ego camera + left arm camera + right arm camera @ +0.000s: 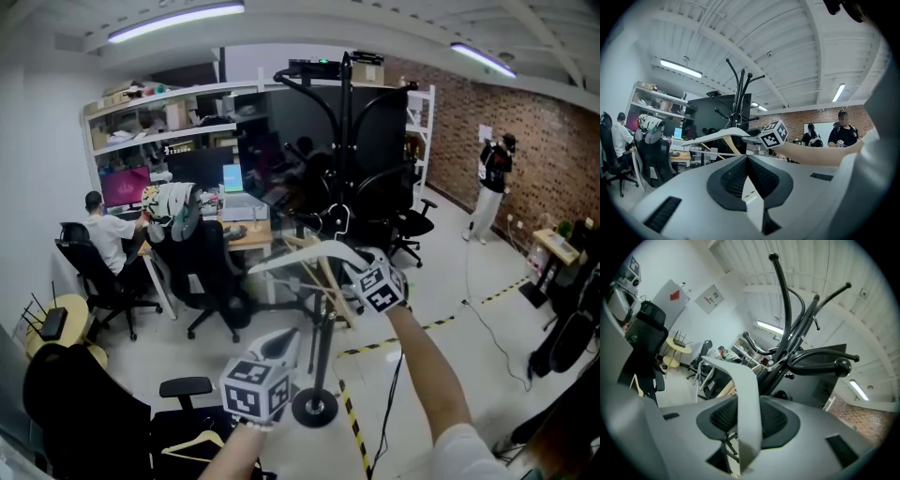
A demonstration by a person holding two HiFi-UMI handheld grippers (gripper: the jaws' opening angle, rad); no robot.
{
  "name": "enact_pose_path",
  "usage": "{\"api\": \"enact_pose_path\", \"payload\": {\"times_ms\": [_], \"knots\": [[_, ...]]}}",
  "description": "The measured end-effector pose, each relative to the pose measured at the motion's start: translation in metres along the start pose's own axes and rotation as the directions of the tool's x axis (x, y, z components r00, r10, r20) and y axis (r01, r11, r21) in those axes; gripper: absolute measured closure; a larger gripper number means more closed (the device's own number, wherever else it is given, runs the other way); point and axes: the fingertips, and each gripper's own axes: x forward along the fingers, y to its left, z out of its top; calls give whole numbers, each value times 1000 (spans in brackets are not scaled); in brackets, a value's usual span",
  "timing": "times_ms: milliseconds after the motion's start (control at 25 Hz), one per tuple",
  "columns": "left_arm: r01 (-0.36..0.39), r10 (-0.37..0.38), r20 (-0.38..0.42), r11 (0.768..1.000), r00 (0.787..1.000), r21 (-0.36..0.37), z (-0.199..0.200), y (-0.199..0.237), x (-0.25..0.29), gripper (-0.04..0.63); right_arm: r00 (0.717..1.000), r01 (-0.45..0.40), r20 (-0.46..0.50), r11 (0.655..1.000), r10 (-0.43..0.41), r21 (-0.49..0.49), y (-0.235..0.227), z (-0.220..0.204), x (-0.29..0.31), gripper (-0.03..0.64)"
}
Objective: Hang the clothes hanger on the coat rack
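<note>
White hanger point(745, 408) was gripped by right tongs point(746, 399), near the black coat rack point(345, 141), apparently unhooked. Left tongs point(746, 158) were closed, empty. Risk: released early, hook could slip off.

Clothes hanger point(309, 255) sits in right gripper point(354, 270) just before coat rack point(345, 141) (hook near its pole), left gripper point(281, 347) below-left, desks point(248, 236) behind.

The hanger point(314, 253) is off-white, the coat rack point(345, 122) black, the wall point(548, 141) red-brown brick, the floor tape point(352, 420) yellow-and-black striped.
</note>
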Motion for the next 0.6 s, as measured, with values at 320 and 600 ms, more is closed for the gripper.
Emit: {"api": "enact_pose_path", "payload": {"times_ms": [320, 600], "knots": [[-3, 3, -15, 1000, 1000, -12, -12, 2, -10, 606, 999, 41, -23, 999, -40, 30, -6, -6, -1, 347], [5, -5, -20, 999, 1000, -34, -23, -5, -28, 606, 994, 82, 75, 996, -83, 18, 13, 29, -68, 324]]}}
